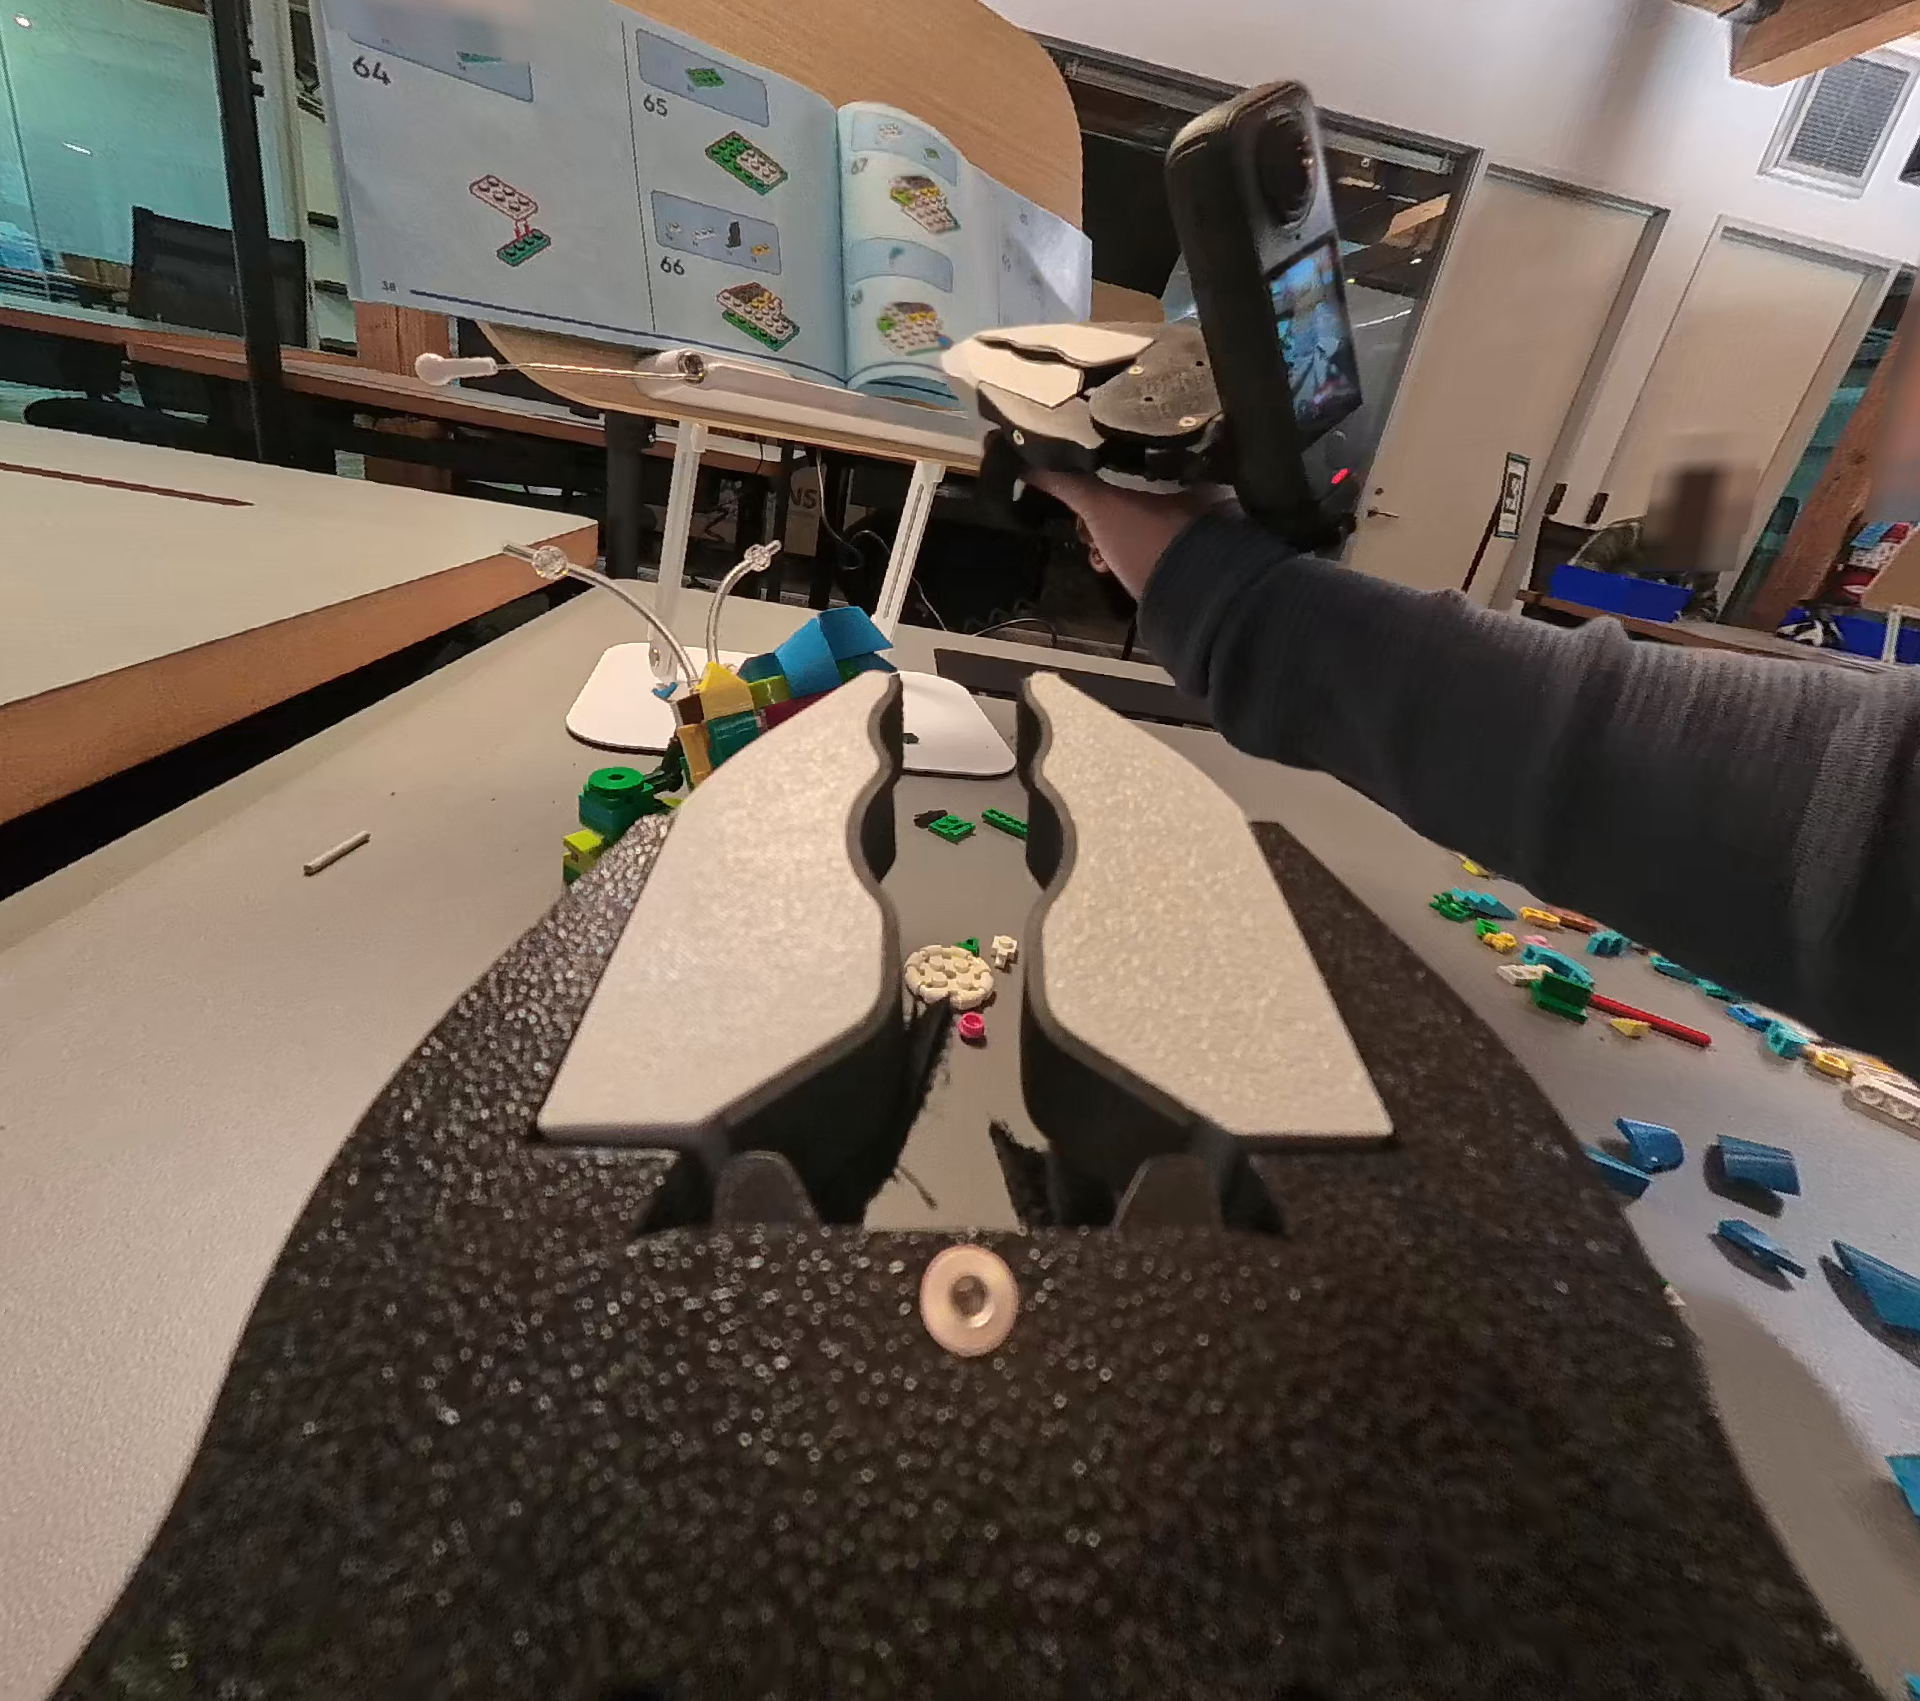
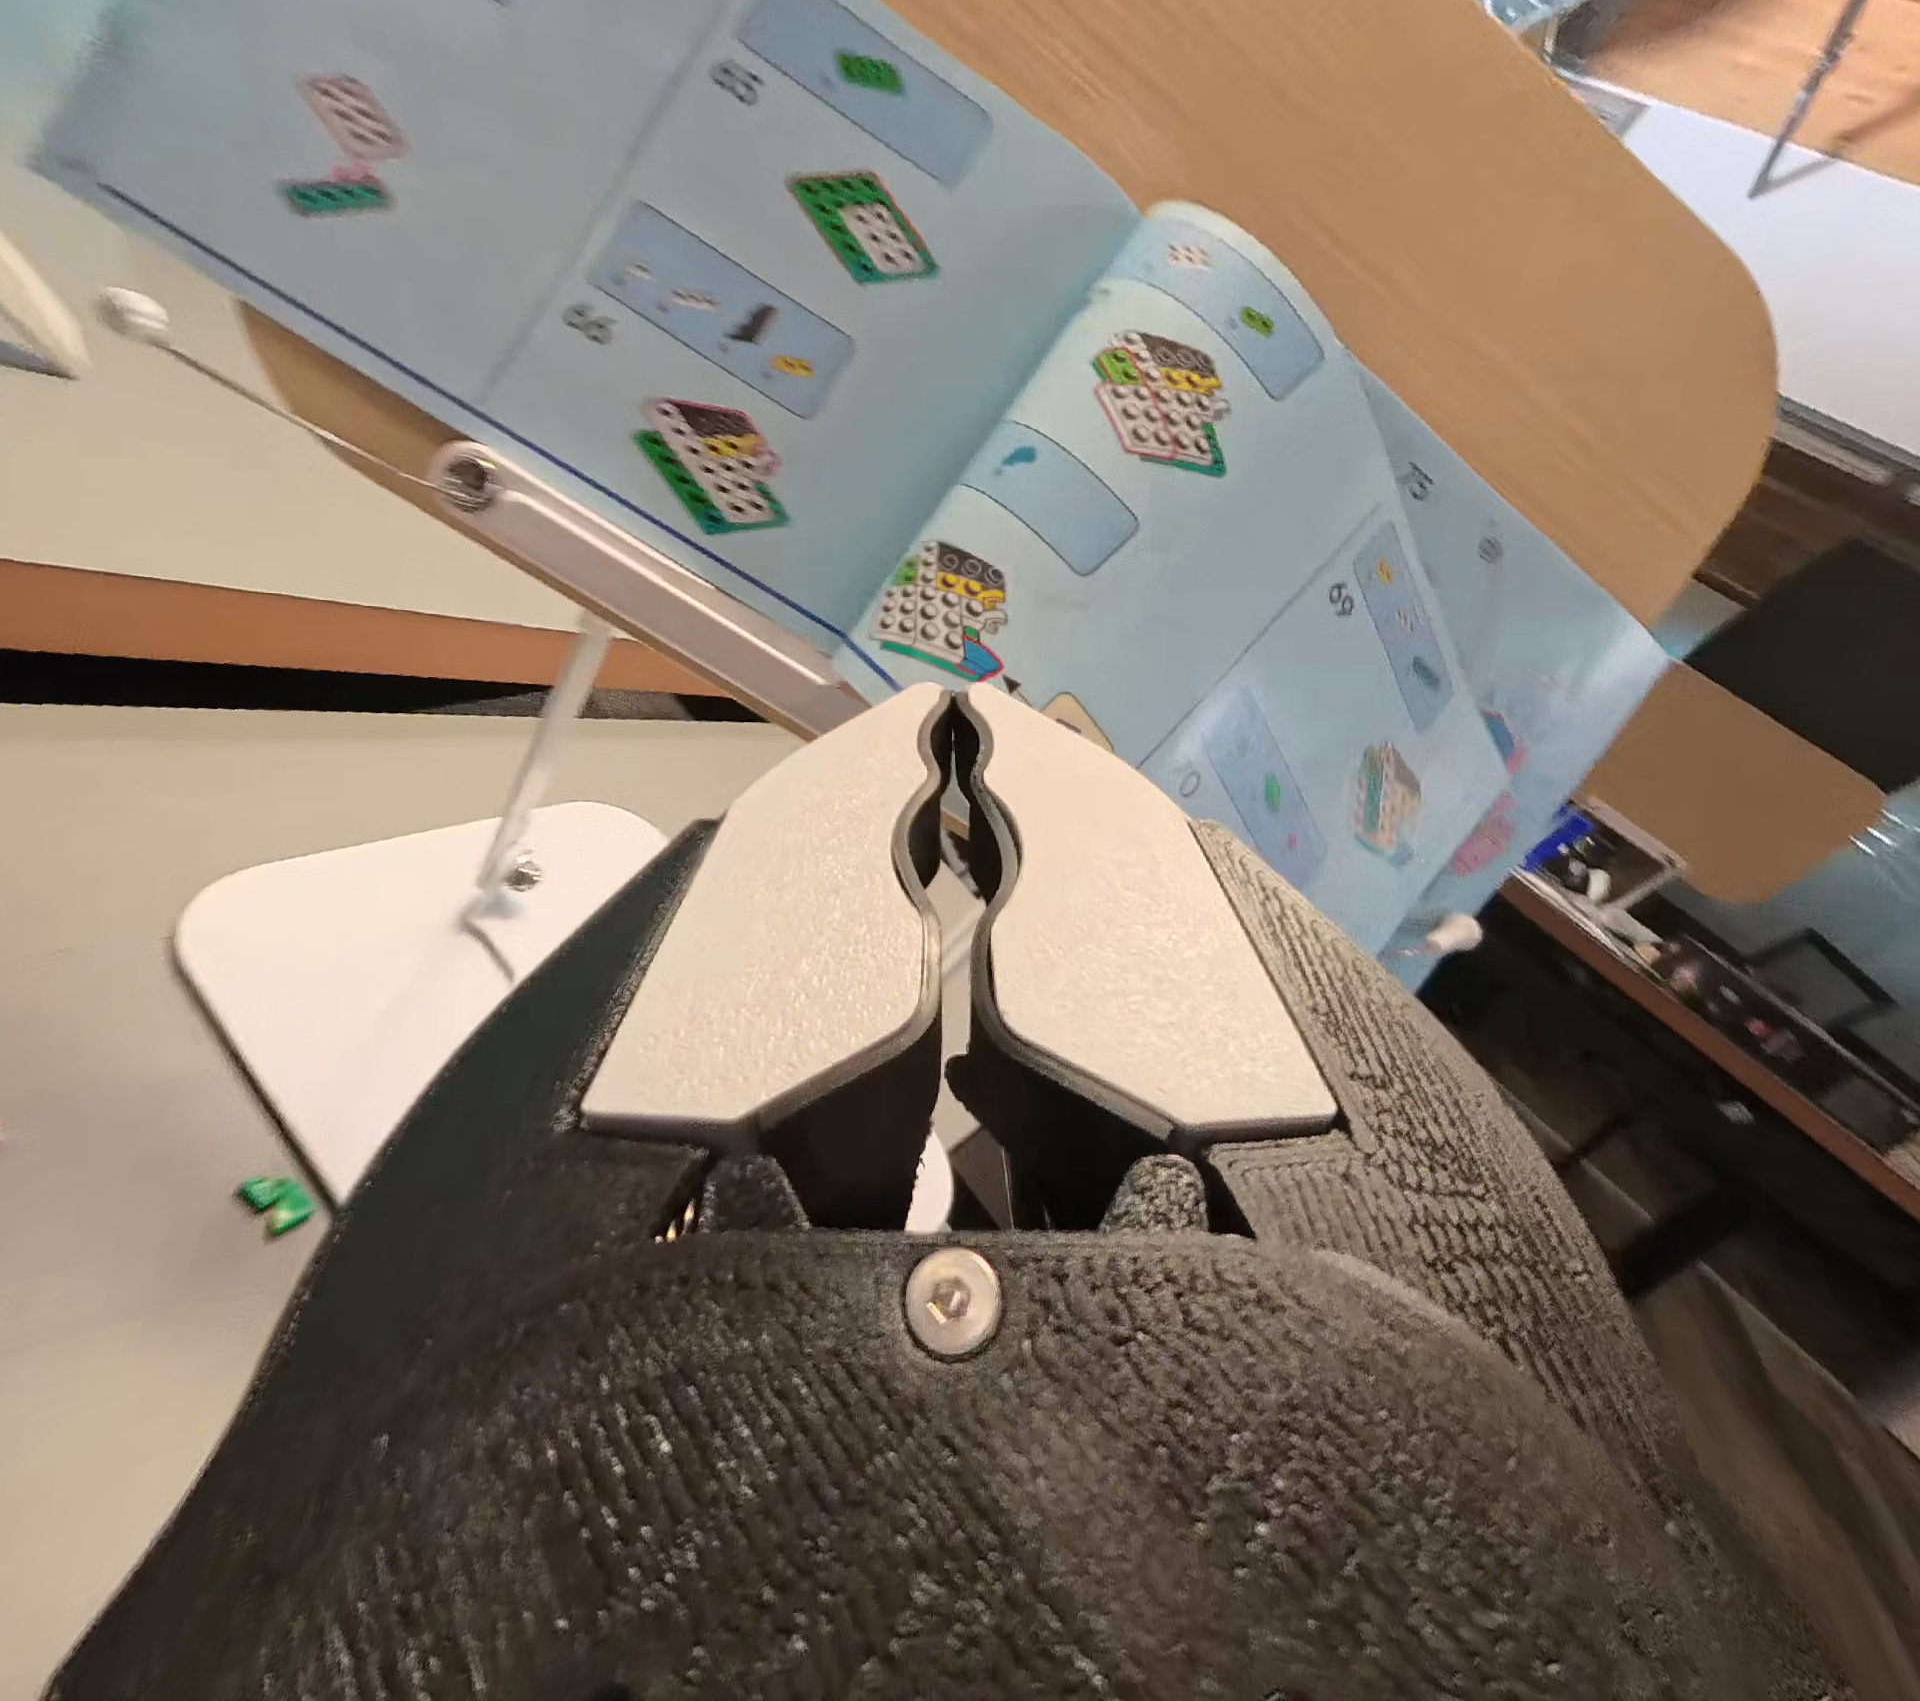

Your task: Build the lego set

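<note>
My left gripper (image 1: 958, 695) is open and empty, held above the grey table. Between its fingers I see a tan round plate (image 1: 948, 974), a pink stud (image 1: 972, 1025) and small green plates (image 1: 951, 825) on the table. A colourful partial build (image 1: 727, 706) sits just beyond its left finger. My right gripper (image 2: 956, 695) is shut, its tips at the lower edge of the open instruction booklet (image 2: 727, 249); whether a page is pinched cannot be told. The left wrist view shows it (image 1: 971, 363) at the booklet (image 1: 582, 197), which rests on a wooden stand.
The stand's white base (image 1: 623, 695) sits behind the build; it also shows in the right wrist view (image 2: 343, 955). Several loose bricks (image 1: 1558, 976), a red rod (image 1: 1652, 1021) and blue pieces (image 1: 1756, 1168) lie to the right. A grey pin (image 1: 336, 852) lies left. A second table stands far left. Tip to tip, the grippers are about 25 cm apart.
</note>
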`<state>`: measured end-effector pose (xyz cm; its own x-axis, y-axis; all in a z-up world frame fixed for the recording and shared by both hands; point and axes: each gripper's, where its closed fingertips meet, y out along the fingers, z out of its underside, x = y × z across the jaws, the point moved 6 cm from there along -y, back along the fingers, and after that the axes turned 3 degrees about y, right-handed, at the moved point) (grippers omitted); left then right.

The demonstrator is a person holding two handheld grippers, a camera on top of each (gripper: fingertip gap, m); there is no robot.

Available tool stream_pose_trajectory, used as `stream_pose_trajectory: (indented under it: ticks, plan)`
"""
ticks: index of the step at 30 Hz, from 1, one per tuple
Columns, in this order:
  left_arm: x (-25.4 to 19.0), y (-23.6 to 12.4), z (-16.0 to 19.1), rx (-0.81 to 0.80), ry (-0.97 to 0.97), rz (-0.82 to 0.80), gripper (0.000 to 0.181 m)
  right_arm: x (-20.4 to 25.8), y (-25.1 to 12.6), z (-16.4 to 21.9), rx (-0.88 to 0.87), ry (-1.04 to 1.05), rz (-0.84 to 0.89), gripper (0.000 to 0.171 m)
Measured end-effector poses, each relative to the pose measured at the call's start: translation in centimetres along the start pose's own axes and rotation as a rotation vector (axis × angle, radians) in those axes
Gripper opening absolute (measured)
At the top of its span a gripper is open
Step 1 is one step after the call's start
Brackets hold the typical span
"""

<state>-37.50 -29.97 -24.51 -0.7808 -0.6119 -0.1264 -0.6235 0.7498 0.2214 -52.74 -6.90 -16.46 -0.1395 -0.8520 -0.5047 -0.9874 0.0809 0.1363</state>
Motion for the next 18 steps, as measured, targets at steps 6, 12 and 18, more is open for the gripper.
stream_pose_trajectory:
  ticks: [6, 12, 18]
  plan:
    - [0.0, 0.0, 0.0, 0.002, -0.004, 0.003, 0.02, -2.2, 1.4, 1.6, 0.076, 0.003, 0.057, 0.0]
    - [0.0, 0.0, 0.0, 0.003, -0.004, 0.004, 0.02, -2.8, 2.4, 2.2, 0.107, -0.07, 0.07, 0.0]
    - [0.0, 0.0, 0.0, 0.003, -0.004, 0.005, 0.02, -3.4, 3.4, 2.5, 0.125, -0.128, 0.103, 0.0]
